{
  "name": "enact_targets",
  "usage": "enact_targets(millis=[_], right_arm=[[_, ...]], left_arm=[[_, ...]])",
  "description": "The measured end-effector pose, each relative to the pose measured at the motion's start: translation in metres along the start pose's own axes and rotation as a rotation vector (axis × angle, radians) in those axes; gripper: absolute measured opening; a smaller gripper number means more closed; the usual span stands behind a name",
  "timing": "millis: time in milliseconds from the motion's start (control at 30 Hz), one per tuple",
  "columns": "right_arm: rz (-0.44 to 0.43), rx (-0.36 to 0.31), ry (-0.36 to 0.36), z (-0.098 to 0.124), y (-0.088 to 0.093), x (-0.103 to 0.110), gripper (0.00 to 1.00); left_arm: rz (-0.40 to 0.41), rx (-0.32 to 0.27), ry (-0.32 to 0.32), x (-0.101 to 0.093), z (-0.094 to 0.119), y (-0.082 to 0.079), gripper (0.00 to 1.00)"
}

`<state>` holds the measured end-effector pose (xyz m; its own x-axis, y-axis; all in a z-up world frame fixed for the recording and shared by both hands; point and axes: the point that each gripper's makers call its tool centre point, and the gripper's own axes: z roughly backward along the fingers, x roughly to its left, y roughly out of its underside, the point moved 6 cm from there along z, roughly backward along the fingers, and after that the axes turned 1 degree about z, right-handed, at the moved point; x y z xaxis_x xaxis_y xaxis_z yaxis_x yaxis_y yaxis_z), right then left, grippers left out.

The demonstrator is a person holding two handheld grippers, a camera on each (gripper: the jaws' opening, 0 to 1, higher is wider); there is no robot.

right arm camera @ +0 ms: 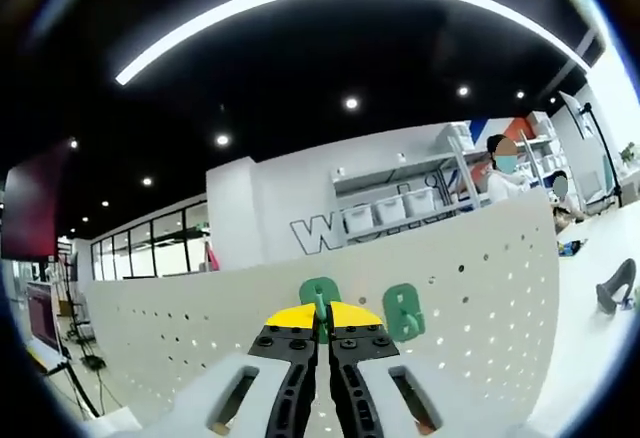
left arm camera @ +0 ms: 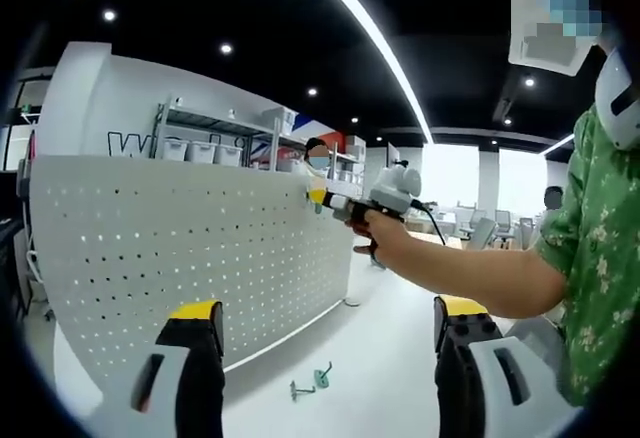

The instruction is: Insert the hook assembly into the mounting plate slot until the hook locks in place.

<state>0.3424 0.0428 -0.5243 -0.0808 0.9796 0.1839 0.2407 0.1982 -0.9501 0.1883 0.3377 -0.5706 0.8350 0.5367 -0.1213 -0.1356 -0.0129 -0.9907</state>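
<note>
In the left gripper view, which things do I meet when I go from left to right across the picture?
White pegboard → green hooks lying on the floor → the right gripper at the pegboard's top edge → the person's hand holding it → green patterned sleeve.

Long white ceiling light strip (left arm camera: 370, 33) running across upper frame; grey metal shelving with white storage bins (left arm camera: 205, 148) at centre left; round recessed spotlights (right arm camera: 350, 103) above.

pegboard (left arm camera: 190, 258): matt white sheet, looks like painted metal
hooks (right arm camera: 403, 311): smooth green plastic
desk (left arm camera: 380, 358): smooth white, slightly glossy
</note>
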Motion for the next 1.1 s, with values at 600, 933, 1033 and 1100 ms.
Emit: enact_targets(millis=[600, 933, 1033, 1100], right_arm=[[-0.004, -0.016, -0.006, -0.0048, 0.0044, -0.0018, 0.01], [0.006, -0.035, -0.013, -0.0061, 0.0067, -0.0027, 0.01], [0.011, -0.036, -0.014, -0.0065, 0.0067, -0.0029, 0.01], [0.017, -0.036, -0.014, -0.0067, 0.0069, -0.0031, 0.01]], left_arm=[[0.008, 0.007, 0.002, 0.0015, -0.0012, 0.0039, 0.87], [0.008, 0.013, 0.000, 0.0027, -0.0002, 0.0049, 0.86], [0.009, 0.016, 0.000, 0.0028, -0.0004, 0.0053, 0.86], [0.009, 0.018, 0.000, 0.0028, -0.0004, 0.0058, 0.86]])
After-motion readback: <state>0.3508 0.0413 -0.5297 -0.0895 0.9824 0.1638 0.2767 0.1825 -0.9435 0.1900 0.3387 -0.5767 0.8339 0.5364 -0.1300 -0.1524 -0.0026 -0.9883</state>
